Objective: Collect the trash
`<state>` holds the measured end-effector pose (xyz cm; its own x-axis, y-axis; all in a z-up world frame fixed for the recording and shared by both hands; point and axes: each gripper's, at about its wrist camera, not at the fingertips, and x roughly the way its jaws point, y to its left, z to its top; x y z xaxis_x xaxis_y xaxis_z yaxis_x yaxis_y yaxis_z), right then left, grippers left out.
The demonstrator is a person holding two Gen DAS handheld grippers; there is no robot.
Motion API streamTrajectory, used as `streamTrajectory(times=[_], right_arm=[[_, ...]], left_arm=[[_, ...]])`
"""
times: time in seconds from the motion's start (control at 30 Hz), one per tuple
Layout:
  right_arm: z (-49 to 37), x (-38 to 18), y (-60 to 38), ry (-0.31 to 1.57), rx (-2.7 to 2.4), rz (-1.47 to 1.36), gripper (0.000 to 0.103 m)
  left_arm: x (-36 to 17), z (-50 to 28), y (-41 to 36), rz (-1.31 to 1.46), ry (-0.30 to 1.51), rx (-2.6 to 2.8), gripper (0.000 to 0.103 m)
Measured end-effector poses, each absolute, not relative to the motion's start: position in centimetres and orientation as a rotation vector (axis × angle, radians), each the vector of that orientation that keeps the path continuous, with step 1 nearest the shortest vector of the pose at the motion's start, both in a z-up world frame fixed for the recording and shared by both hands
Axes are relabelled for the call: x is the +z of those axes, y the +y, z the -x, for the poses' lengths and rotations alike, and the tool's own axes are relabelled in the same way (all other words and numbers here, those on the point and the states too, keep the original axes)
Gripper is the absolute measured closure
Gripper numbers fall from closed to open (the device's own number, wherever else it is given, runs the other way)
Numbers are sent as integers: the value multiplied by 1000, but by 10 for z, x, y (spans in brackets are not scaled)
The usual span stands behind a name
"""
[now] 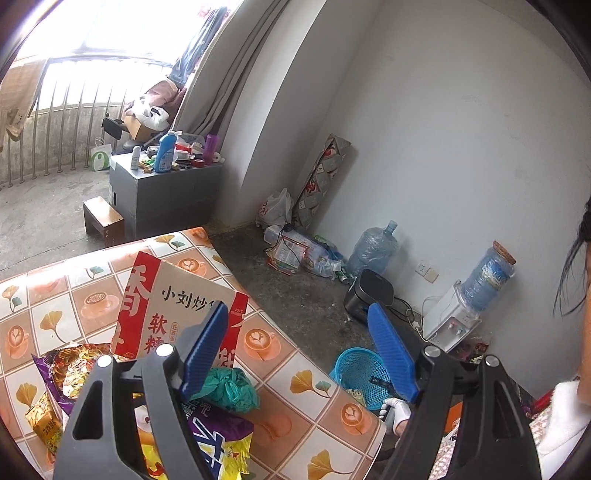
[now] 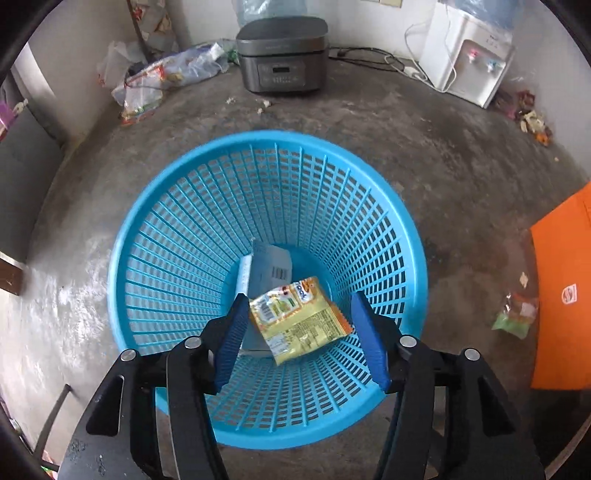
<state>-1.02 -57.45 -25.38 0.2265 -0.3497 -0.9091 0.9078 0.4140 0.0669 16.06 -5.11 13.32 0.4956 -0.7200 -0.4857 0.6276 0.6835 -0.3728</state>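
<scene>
You are getting blown-out daylight from the window (image 1: 92,33) far beyond your left gripper (image 1: 299,354). Below your right gripper (image 2: 299,332), the basket (image 2: 147,206) rim is blurring slightly, and both views are bending and darkening at the edges.

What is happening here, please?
A person is collecting trash with a claw in each hand. The right claw is open above the blue basket on the floor; a yellow wrapper is between its fingers, untouched, over a white box inside. The left claw is open over the table, where snack bags, a red carton and a green bag wait.
</scene>
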Motion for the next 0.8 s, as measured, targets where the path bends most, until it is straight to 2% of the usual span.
streamTrajectory(times=[0.17, 0.33, 0.4, 0.6, 0.8], right_arm=[[10, -173, -545, 737, -909, -700, 42], [4, -69, -487, 505, -802, -485, 21], [2, -33, -458, 431, -749, -379, 9], [-1, 33, -376, 243, -556, -193, 8], [-12, 49, -313, 284, -290, -116, 8]], left_arm=[[140, -149, -42, 192, 611, -844, 18], [152, -134, -20, 214, 529, -795, 9], [154, -126, -8, 219, 508, -772, 7], [153, -109, 25, 241, 492, -699, 6], [151, -92, 56, 255, 461, -645, 6]])
